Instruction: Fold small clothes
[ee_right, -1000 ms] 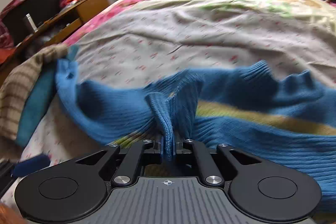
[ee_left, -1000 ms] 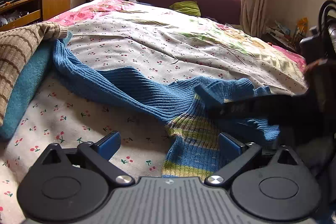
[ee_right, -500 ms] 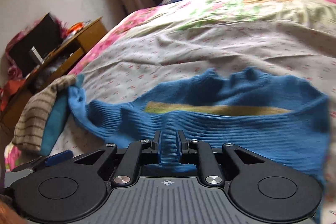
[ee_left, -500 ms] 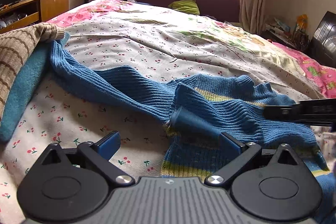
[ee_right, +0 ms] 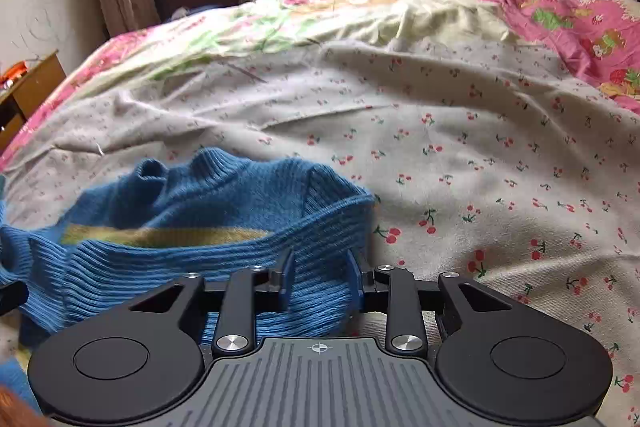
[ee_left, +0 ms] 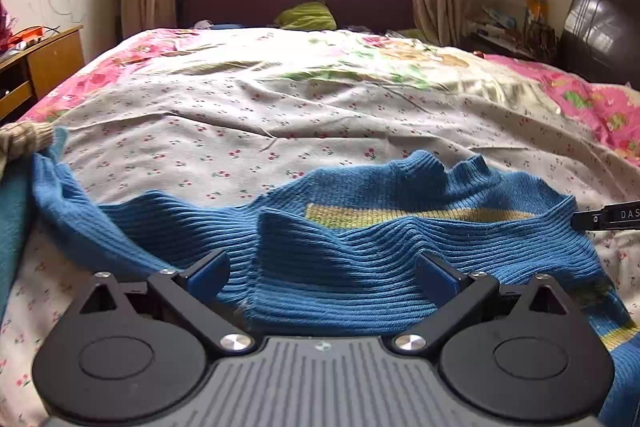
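Right wrist view: bed with cherry-print cotton sheet (ee_right: 460,155) fills everything ahead of the claw. Blue ribbed knit sweater with a yellow stripe (ee_right: 208,211) lies rumpled on it, ahead and to the left of the right claw (ee_right: 318,277), its near edge running back between the jaws. Jaws are opening; the knit sits in the gap, pads no longer pinching it, so released.

Left wrist view: same sweater (ee_left: 360,239) spreads straight ahead of the left claw (ee_left: 322,273) and under it. That claw is spread wide, pads clear of the fabric, holding nothing. A tan striped knit (ee_left: 24,139) sits far left of it at the bed edge.

Risks, my read:
- Ribbed knit could snag on a right pad as it lets go and get dragged off line when the claw backs away, undoing the lay.
- Body is bunched in ridges and the left sleeve trails off to the left; folding over that gives a lumpy, skewed fold.

Pose: both claws pitched down at the bed, low over the near hem, side by side.
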The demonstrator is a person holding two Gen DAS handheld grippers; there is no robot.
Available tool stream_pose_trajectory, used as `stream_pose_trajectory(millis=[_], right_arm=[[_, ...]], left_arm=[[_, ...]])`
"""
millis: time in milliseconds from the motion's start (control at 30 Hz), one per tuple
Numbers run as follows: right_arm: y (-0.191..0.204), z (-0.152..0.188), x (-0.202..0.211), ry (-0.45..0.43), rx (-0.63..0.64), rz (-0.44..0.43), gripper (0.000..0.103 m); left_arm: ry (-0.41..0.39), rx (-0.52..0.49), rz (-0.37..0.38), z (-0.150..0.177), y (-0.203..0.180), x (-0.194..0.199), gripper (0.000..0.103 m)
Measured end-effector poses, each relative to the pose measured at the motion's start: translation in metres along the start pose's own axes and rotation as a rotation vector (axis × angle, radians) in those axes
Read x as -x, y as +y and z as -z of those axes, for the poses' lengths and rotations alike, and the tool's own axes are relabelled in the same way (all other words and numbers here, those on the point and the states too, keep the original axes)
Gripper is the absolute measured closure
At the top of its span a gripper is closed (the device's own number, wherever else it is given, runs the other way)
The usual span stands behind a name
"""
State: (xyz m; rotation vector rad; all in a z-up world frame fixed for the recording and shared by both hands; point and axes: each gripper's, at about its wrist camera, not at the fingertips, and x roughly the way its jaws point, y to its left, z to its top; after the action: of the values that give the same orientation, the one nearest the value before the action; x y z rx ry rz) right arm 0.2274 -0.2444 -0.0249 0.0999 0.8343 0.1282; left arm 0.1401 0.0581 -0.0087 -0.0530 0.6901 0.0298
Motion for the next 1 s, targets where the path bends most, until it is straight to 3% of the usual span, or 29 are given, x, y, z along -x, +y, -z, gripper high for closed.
stream_pose_trajectory(millis=[100,167,233,333,433,500,700,800,900,1000], right_arm=[[0.002,0.004,-0.013,0.014,0.016,0.020,0.073],[-0.002,0.005,-0.020,0.023,0.004,0.067,0.091],[-0.014,0.002,-0.022,0.033,-0.046,0.067,0.091],[-0.025,-0.002,-0.022,0.034,-0.064,0.134,0.097],[-0.028,-0.005,-0.014,0.036,-0.075,0.134,0.097],[-0.017,-0.008,0.000,0.002,-0.030,0.132,0.088],[0.077,-0.009,0.028,-0.062,0.319,-0.136,0.086],[0.124,-0.008,0.010,-0.021,0.431,-0.293,0.072],[0.160,-0.006,-0.018,0.039,0.537,-0.337,0.070],[0.174,-0.007,-0.040,0.057,0.600,-0.320,0.070]], left_arm=[[0.036,-0.023,0.003,0.000,-0.005,-0.020,0.000],[0.071,-0.059,-0.034,0.002,-0.008,-0.039,0.000],[0.097,-0.073,-0.074,0.003,-0.010,-0.055,0.000],[0.078,-0.046,-0.079,-0.005,-0.008,-0.066,0.000],[0.065,-0.054,-0.107,-0.012,-0.009,-0.075,0.000],[0.079,-0.020,-0.094,-0.014,0.000,-0.071,0.000],[0.002,0.096,-0.105,-0.008,0.040,-0.016,0.000],[0.008,0.156,-0.103,0.002,0.055,-0.002,0.000],[0.024,0.151,-0.107,0.012,0.059,-0.002,0.000],[0.030,0.148,-0.071,0.014,0.058,-0.008,0.000]])
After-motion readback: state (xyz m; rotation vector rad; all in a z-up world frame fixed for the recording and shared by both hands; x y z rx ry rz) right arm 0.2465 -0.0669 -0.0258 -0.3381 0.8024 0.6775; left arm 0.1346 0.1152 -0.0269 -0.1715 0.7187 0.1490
